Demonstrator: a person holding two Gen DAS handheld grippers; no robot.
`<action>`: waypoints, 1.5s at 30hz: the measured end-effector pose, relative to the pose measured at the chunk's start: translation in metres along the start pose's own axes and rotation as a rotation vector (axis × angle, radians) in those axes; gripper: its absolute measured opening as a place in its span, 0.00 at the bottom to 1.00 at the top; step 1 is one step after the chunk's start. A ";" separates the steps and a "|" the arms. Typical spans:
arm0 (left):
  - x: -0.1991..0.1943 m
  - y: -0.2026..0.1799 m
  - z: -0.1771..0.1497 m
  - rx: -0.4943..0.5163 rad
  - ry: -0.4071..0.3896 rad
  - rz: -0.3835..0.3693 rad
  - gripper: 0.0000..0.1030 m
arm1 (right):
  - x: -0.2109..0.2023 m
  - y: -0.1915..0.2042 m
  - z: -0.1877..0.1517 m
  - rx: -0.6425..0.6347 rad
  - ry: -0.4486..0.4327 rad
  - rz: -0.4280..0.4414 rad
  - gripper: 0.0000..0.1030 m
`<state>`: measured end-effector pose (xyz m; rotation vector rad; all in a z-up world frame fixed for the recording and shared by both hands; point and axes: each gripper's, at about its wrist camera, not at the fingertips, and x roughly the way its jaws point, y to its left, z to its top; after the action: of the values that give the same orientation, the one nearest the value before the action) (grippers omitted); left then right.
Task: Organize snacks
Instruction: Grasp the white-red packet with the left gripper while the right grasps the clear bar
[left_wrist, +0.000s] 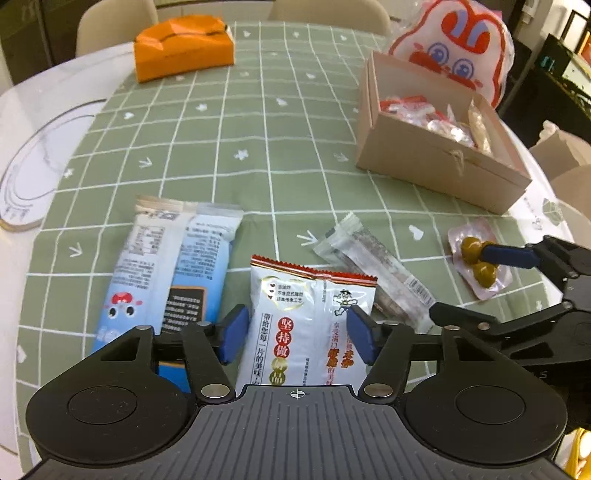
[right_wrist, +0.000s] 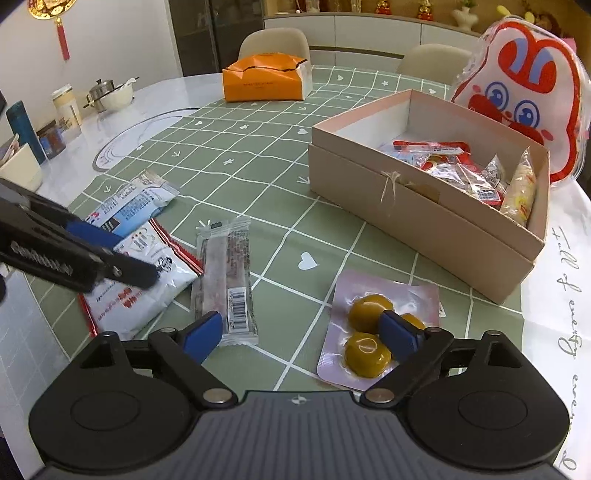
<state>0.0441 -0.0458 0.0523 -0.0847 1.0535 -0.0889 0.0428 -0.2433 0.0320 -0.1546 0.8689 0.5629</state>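
**Both grippers poised over loose snacks, box waiting at right**

Left gripper (left_wrist: 297, 334) sits low over the white rice-cracker packet (left_wrist: 306, 332) at the bottom centre of its view, blue pads spread apart on either side of the packet and not yet pressing it. Right gripper (right_wrist: 303, 330) is also spread wide: one pad rests over the pink blister pack of yellow-green candies (right_wrist: 376, 328) at lower right of its view, the other lies beside the end of the clear-wrapped snack bar (right_wrist: 227, 273). Whether that pad touches the blister I cannot tell.

Four snacks lie loose on the green checked tablecloth (left_wrist: 258, 147): the blue-and-white packet (left_wrist: 170, 266) at left, the rice-cracker packet partly over it, the snack bar, then the blister pack. The open cardboard box (right_wrist: 417, 218), already holding several wrapped snacks, stands in the upper right of both views, with a rabbit-shaped bag (right_wrist: 524, 92) behind it. An orange package (left_wrist: 184, 48) sits at the far side of the table.

Likely risks: the right gripper straddles the gap between two items, so closing from here would probably catch only the blister's edge or drag the bar along. The flat, slippery cracker packet could slide out of a shallow pinch, or disturb the blue packet beneath it. The two grippers are near each other, so lifting together could make them collide.
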 end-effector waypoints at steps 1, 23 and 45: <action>-0.004 0.000 -0.001 0.001 -0.003 -0.010 0.62 | -0.001 0.000 0.000 -0.003 0.000 -0.004 0.89; 0.008 -0.011 -0.023 0.096 0.032 0.057 0.53 | -0.028 0.008 -0.001 -0.016 -0.022 0.000 0.78; -0.041 -0.015 -0.045 0.041 0.007 -0.188 0.21 | -0.012 0.042 0.019 -0.017 0.089 0.087 0.38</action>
<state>-0.0161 -0.0569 0.0675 -0.1465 1.0490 -0.2811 0.0277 -0.2061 0.0568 -0.1581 0.9606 0.6486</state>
